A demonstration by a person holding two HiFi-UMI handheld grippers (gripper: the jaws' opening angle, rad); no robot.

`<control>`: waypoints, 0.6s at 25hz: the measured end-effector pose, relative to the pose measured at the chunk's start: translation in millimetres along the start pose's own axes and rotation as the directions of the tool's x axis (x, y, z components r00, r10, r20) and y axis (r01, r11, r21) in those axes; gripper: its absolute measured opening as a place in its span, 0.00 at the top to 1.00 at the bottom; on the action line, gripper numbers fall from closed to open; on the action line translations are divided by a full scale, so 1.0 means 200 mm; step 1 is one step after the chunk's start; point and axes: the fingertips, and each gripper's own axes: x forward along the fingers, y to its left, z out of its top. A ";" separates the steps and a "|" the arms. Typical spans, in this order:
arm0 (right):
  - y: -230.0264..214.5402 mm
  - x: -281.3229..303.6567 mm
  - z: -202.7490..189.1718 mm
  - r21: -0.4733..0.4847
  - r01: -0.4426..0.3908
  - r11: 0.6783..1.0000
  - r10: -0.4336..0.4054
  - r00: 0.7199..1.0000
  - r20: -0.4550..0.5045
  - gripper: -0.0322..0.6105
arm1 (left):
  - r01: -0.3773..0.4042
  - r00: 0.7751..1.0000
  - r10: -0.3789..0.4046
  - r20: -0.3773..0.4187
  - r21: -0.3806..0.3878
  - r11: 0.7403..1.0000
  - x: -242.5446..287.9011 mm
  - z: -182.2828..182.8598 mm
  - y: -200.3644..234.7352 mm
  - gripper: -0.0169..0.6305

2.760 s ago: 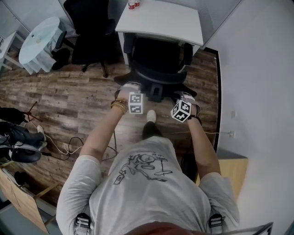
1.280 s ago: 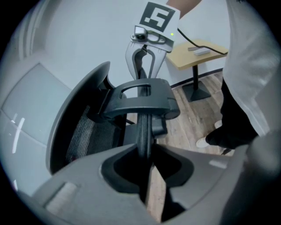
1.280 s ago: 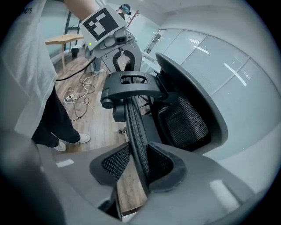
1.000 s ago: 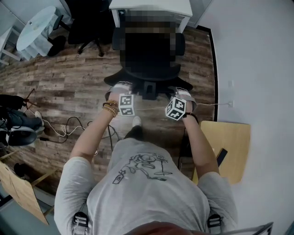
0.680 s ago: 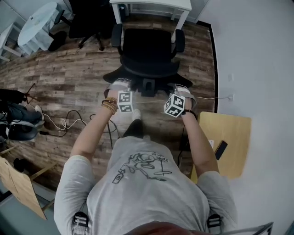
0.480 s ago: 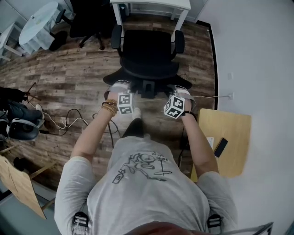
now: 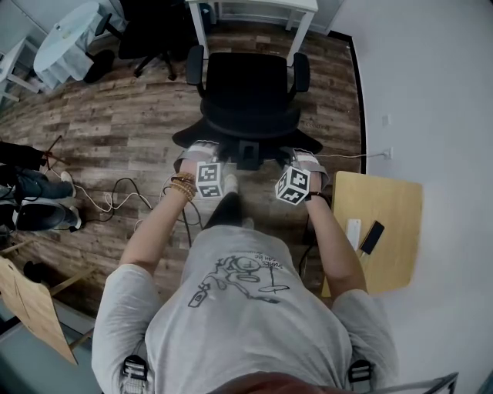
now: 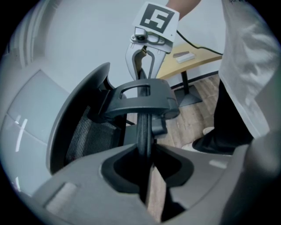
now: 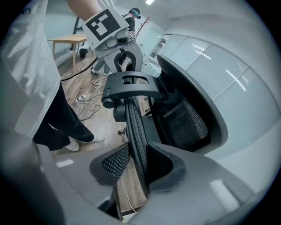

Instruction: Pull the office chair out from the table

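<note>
pinching the office chair [image 7: 248, 81] by its backrest rim are left tongs [image 8: 145, 159] and right tongs [image 9: 137, 161]; it stands clear of the far tabletop [image 7: 254, 4].

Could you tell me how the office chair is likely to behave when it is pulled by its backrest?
The office chair should probably glide easily on the smooth wood floor, though its base is hidden. The left hand-held gripper and right hand-held gripper clamp its thin backrest rim, which may flex slightly. Pulled that high, it might tip.
</note>
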 end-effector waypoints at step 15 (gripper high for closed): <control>0.19 -0.11 0.00 0.004 0.003 1.000 -0.003 1.000 -0.003 0.75 | -0.004 1.000 0.004 0.003 0.005 1.000 -0.10 0.04 -0.19 0.82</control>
